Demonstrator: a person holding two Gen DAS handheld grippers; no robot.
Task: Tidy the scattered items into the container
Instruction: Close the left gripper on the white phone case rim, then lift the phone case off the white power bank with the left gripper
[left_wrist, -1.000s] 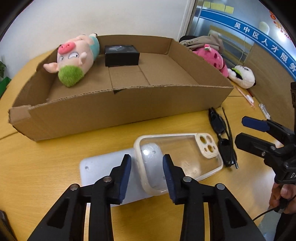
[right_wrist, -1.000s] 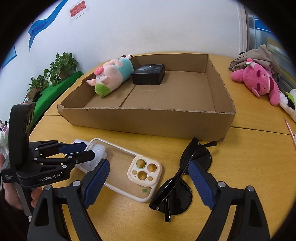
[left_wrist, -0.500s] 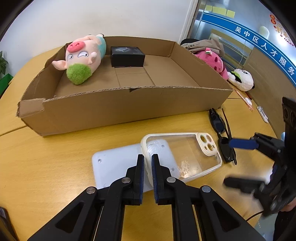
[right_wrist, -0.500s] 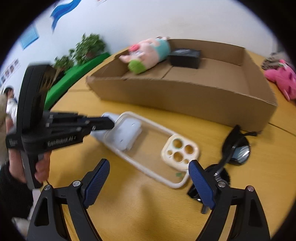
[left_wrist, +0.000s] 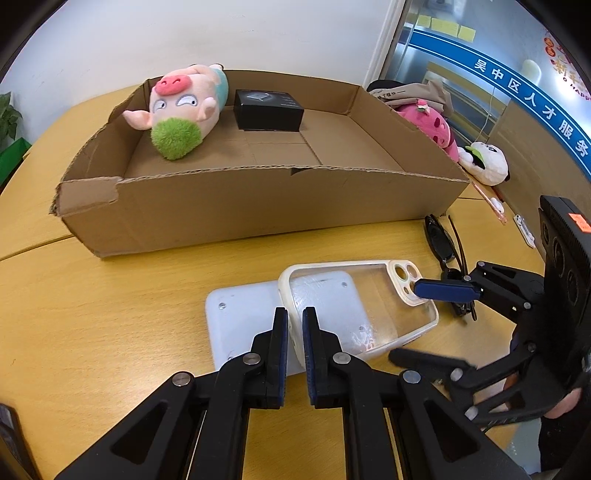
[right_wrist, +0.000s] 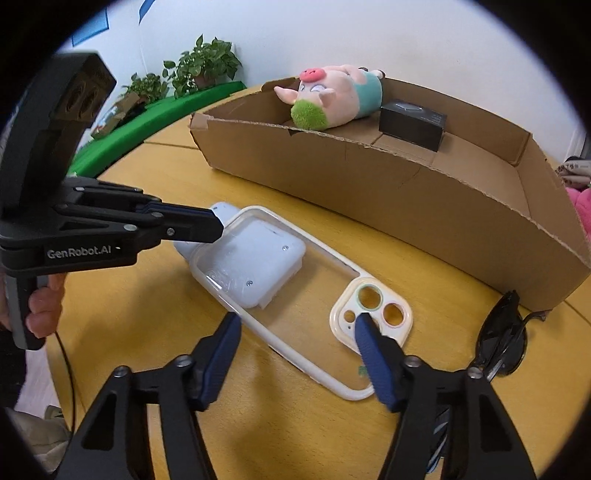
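Observation:
A clear phone case (left_wrist: 373, 295) with a cream rim lies on the wooden table, partly over a white flat device (left_wrist: 243, 325). My left gripper (left_wrist: 294, 321) is shut on the case's near rim. My right gripper (right_wrist: 295, 328) is open, its fingers astride the case (right_wrist: 306, 291) near the camera cut-out. Black sunglasses (right_wrist: 502, 339) lie to the right; they also show in the left wrist view (left_wrist: 443, 247). The cardboard box (left_wrist: 258, 199) holds a pink pig plush (left_wrist: 181, 107) and a black box (left_wrist: 267, 110).
A pink plush (left_wrist: 432, 125) and a panda plush (left_wrist: 487, 162) lie past the box's right side, beside a folded cloth (left_wrist: 413, 92). Potted plants (right_wrist: 199, 66) stand on a green ledge beyond the table's left edge.
My left gripper closed on the case's rim. My right gripper swung left from the sunglasses and now straddles the case's camera end.

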